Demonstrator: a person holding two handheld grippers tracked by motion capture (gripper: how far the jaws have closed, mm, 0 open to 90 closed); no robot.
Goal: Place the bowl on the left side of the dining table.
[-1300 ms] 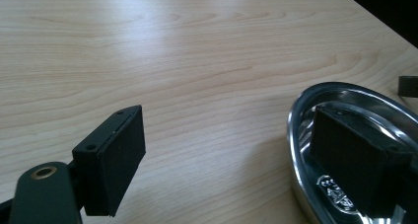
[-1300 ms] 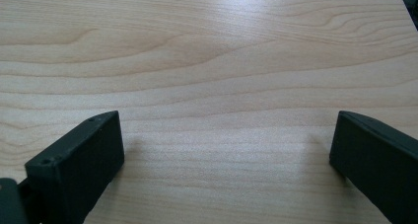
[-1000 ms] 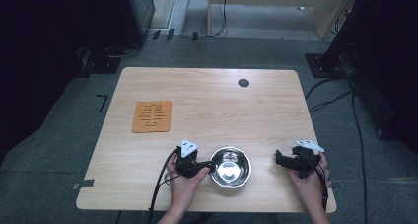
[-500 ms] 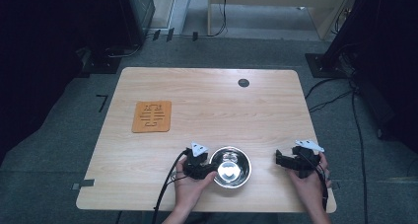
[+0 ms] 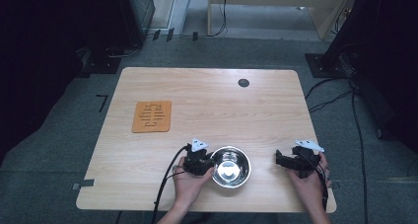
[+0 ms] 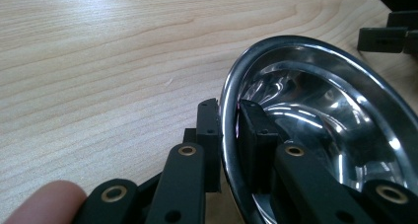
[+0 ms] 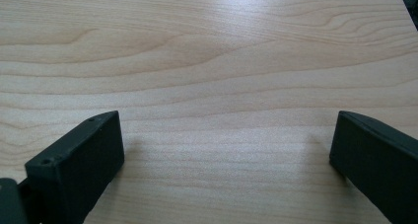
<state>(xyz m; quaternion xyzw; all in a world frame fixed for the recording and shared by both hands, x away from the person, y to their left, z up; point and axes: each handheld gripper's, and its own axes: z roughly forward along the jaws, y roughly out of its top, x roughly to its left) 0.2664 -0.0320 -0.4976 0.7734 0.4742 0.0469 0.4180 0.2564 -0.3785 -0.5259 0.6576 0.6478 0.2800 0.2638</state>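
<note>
A shiny steel bowl [image 5: 230, 167] stands on the wooden table [image 5: 207, 100] near its front edge. My left gripper [image 5: 211, 164] sits at the bowl's left side. Its jaws have just been closing and now pinch the bowl's rim [image 6: 227, 93], one jaw outside and one inside the bowl [image 6: 315, 110]. In the left gripper view the left gripper [image 6: 229, 120] is shut on that rim. My right gripper [image 5: 278, 160] rests to the right of the bowl, apart from it, pointing left. Seen in its own view, the right gripper [image 7: 226, 140] stands open over bare wood.
An orange cut-out mat [image 5: 152, 116] lies at the table's left middle. A small black round grommet [image 5: 243, 82] sits near the far edge. Cables trail from both grippers toward the front edge. Dark equipment stands on the floor around the table.
My left gripper has shifted right to the bowl's rim and its jaws have come together on it. The right gripper has stayed where it was.
</note>
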